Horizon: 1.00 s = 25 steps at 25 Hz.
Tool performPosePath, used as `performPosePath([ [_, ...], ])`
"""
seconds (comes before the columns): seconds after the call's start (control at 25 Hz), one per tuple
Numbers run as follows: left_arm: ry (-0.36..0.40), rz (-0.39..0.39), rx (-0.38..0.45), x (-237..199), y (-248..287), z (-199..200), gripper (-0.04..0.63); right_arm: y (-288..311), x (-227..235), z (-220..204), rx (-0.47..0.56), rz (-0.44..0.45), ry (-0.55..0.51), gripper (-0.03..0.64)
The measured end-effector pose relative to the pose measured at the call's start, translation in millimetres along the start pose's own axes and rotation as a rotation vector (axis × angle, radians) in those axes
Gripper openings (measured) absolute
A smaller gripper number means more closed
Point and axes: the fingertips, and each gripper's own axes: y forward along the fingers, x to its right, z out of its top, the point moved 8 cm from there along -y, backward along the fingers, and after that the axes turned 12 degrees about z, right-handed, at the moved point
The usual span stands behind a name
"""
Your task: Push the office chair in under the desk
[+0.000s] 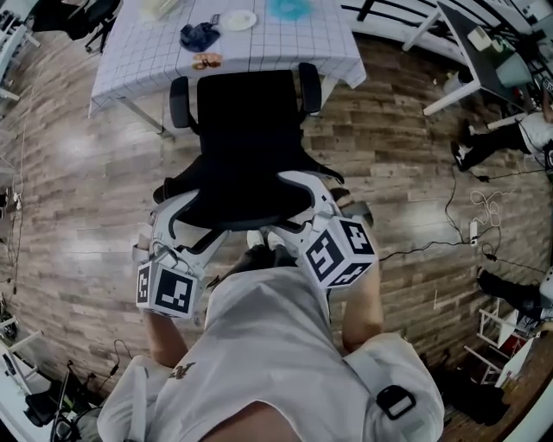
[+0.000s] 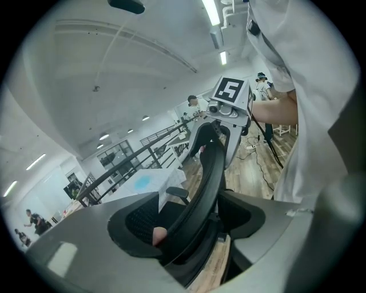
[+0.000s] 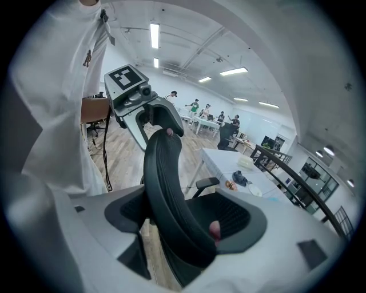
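A black mesh office chair (image 1: 251, 138) faces a desk with a white checked cloth (image 1: 147, 52), its seat front at the desk's edge. Both grippers hold the top of the backrest from behind. My left gripper (image 1: 186, 220) straddles the left side of the rim and the right gripper (image 1: 298, 207) the right side. In the left gripper view the backrest (image 2: 209, 171) runs between the jaws of that gripper (image 2: 189, 229), pads against it. The right gripper view shows the backrest (image 3: 163, 171) clamped the same way in the right gripper (image 3: 183, 223). The desk (image 3: 240, 166) lies beyond.
On the desk lie a dark cloth (image 1: 199, 36), a plate (image 1: 238, 19) and a teal item (image 1: 289, 9). The chair's armrests (image 1: 179, 102) stand near the desk's legs. Cables (image 1: 484, 207) trail over the wooden floor at right, near another person's legs (image 1: 492, 142).
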Motion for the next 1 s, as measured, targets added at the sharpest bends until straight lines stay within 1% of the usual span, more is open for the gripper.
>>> performPosePath([
  [0.4, -0.011, -0.019, 0.008, -7, 13, 3, 0.324, -1, 15, -7, 0.016, -0.002, -0.013, 0.357],
  [0.68, -0.021, -0.001, 0.011, -7, 30, 14, 0.325, -11, 32, -18, 0.036, 0.008, -0.023, 0.364],
  [1.0, -0.043, 0.025, -0.026, -3, 49, 25, 0.327, -19, 52, -34, 0.055, 0.059, -0.069, 0.371],
])
